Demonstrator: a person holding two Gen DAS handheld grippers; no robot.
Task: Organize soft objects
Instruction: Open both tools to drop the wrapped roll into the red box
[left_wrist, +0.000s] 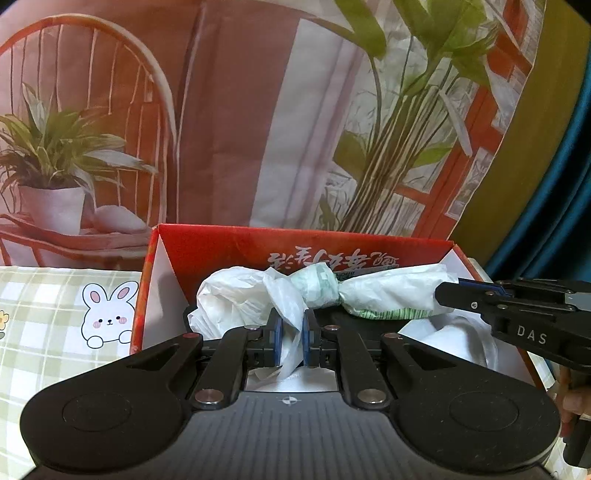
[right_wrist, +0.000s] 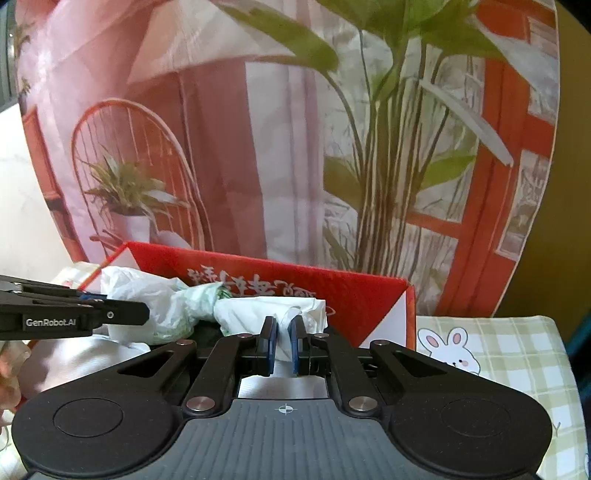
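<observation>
Open room is tight: a printed backdrop stands close behind the box, and a teal curtain closes off the far right in the left view. Checked cloth with a bunny print runs along both sides of the box, clear on top. The box is red cardboard, open-topped, white inside walls, Chinese print on the back wall. Inside it lie white soft things and a dark patch, too hidden to tell apart. The bag is thin white plastic with green print, twisted into a knot at the middle, stretched across the box mouth just above the contents. Left gripper jaws are clenched on a strand of the bag's left half; right gripper jaws are clenched on the bag's right end. Both grippers sit over the box's near edge.
</observation>
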